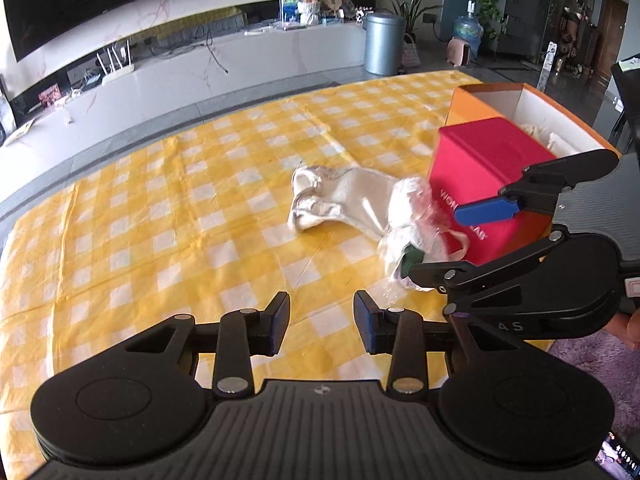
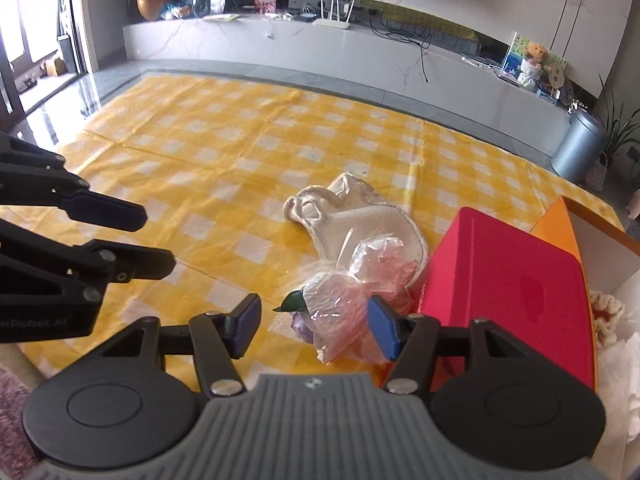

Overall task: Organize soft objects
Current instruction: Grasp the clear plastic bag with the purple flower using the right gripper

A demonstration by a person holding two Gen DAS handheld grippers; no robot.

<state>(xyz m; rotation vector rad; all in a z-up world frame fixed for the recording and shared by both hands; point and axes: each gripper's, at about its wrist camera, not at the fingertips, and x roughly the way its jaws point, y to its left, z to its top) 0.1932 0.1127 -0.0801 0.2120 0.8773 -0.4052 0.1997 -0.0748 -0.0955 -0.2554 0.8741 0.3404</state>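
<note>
You are working over a yellow checked cloth that is spreading wide to your left and ahead, with its far edge running along grey floor below a long white ledge; most of that cloth is lying bare, giving you open room on the left side. On the right the room is tightening: an orange box with white inner walls is sitting at the cloth's right edge, with pale soft things lying inside it, and a red box is standing tilted against its near side. A white cloth bag is lying flat on the checks just left of the red box, its drawstring end pointing away from the boxes. A clear plastic packet, crumpled and holding something white and purple with a green tip, is resting partly on the bag's near end and touching the red box's lower edge. Your right claw is standing wide apart, its fingers reaching either side of the packet's near end; whether the right pad is touching the plastic cannot be told. Your left claw is also standing apart, holding nothing, hovering over bare cloth just left of the packet.
</note>
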